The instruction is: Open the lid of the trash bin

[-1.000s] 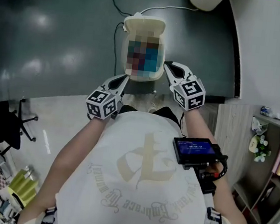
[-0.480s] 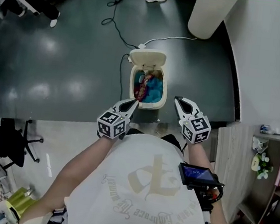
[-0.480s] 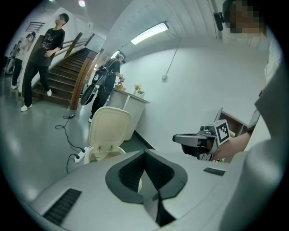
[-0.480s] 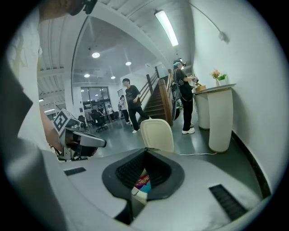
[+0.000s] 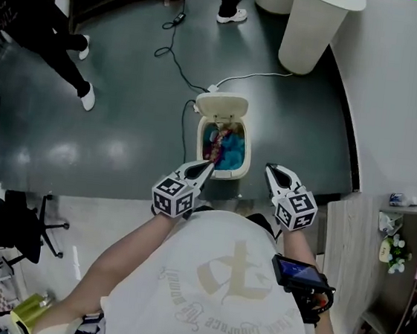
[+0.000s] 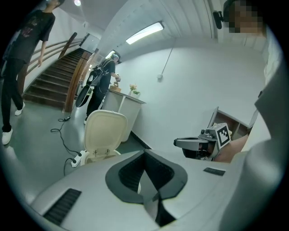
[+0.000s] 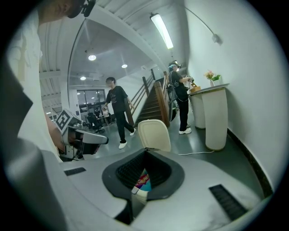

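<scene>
The trash bin [image 5: 224,146] is sitting on the floor [image 5: 118,107] with its lid [image 5: 220,106] standing upright, so the task is looking done, while the left gripper [image 5: 208,165] and right gripper [image 5: 270,168] are hovering short of it, jaws closed and empty.

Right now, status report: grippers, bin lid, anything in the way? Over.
Left gripper shut, empty; right gripper shut, empty. Trash bin lid up, rubbish showing inside. Cable on floor beside bin.

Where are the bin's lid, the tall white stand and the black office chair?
lid [image 5: 221,106]: head view, on the inner face of the raised lid.
tall white stand [image 5: 313,36]: head view, on its curved side.
black office chair [image 5: 4,223]: head view, on its dark seat.
</scene>
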### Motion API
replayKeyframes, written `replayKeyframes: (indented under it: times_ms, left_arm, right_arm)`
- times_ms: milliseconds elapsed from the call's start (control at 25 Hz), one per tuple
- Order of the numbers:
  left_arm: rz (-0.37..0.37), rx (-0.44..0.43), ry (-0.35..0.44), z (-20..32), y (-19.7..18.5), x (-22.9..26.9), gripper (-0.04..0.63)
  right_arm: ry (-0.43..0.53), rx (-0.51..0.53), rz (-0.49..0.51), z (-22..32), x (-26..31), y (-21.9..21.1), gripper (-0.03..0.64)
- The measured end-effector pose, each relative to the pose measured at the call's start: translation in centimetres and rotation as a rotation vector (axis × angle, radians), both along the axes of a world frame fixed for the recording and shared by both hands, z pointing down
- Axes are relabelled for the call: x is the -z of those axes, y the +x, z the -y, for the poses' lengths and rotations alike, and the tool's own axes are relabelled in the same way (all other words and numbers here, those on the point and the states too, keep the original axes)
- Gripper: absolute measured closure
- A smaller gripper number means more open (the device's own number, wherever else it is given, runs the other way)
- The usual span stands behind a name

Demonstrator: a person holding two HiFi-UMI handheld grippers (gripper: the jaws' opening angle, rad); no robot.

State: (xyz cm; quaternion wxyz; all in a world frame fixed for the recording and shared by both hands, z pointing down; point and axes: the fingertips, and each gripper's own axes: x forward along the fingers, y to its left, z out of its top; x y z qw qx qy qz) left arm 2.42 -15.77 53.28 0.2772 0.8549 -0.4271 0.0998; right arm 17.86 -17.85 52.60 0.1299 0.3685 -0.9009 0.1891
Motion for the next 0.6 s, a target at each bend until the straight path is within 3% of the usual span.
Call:
replayKeyframes:
  times_ms: [600]
  left_arm:
    - [0.008,0.002,-0.005,0.8,-1.2,-0.1,0.581]
  right_arm:
    - [-0.005,0.020,0.002,0.7,-0.1,-1.5,0.615]
